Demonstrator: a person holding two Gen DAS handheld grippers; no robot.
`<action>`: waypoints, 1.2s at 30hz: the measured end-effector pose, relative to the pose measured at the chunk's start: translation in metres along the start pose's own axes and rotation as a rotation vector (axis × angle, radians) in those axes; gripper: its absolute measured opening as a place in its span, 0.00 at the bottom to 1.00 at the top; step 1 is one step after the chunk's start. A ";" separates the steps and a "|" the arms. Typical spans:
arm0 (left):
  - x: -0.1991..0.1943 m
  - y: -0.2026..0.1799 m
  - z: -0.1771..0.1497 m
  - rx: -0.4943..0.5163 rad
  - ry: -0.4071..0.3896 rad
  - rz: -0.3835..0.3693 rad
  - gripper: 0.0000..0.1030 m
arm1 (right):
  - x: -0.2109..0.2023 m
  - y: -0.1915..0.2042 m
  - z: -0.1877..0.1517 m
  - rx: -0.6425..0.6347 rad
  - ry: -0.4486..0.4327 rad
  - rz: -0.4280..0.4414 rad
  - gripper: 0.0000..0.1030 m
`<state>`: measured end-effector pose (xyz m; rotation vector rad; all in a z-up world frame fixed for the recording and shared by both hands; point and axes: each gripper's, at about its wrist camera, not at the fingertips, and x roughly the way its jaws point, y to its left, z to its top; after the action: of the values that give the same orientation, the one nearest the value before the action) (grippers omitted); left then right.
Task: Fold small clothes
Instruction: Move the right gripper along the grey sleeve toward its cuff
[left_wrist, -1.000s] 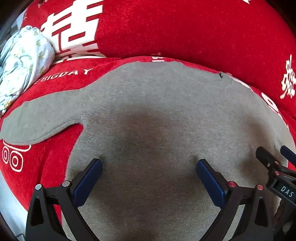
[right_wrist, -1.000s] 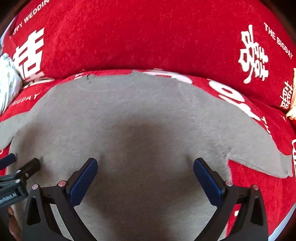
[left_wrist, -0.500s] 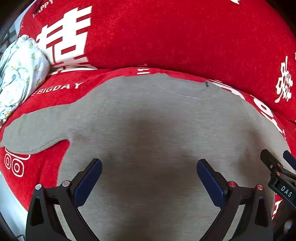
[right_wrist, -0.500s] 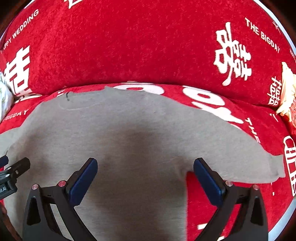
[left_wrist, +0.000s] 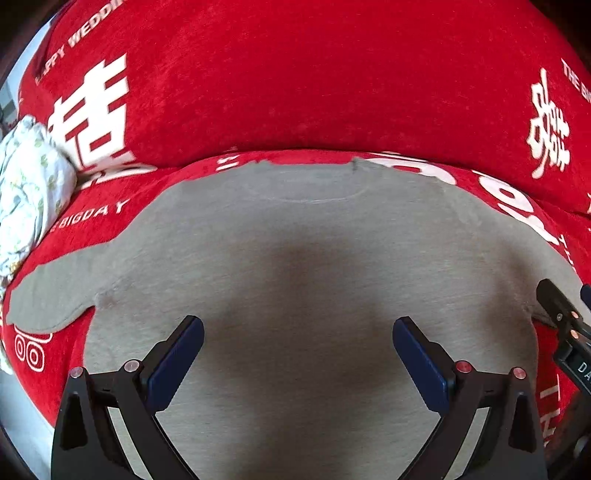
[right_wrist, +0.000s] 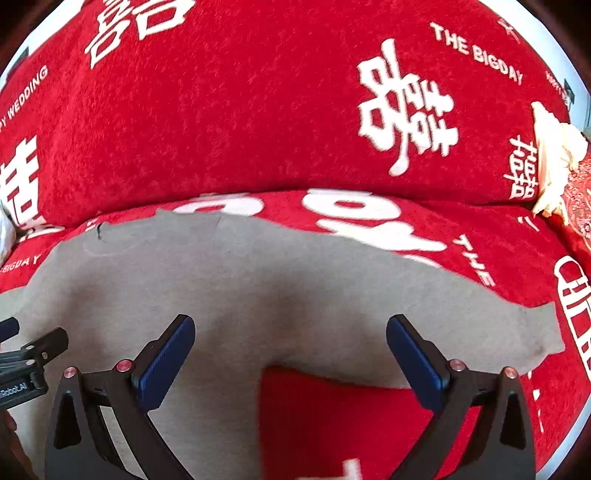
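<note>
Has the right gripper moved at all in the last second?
Yes. The right gripper has shifted right: the grey top's armpit now sits between its fingers, and the sleeve end lies nearer.

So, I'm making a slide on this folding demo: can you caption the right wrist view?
Open right gripper above a flat grey shirt, its sleeve spread over the red cover.

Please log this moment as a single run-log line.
grey long-sleeved knit top: flat, unfolded on red printed plush cover | left gripper: open, empty | right gripper: open, empty
</note>
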<state>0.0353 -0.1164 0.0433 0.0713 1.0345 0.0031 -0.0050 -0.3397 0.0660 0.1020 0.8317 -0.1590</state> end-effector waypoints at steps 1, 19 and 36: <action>0.000 -0.005 0.001 0.006 -0.003 0.001 1.00 | -0.001 -0.006 0.000 0.006 -0.014 0.003 1.00; 0.003 -0.116 0.004 0.110 0.001 -0.026 1.00 | 0.002 -0.097 -0.021 0.086 -0.023 -0.002 1.00; 0.002 -0.212 0.005 0.194 0.002 -0.073 1.00 | -0.006 -0.201 -0.039 0.252 -0.002 -0.125 1.00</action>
<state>0.0335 -0.3278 0.0312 0.2103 1.0366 -0.1638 -0.0735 -0.5307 0.0390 0.2869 0.8133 -0.3814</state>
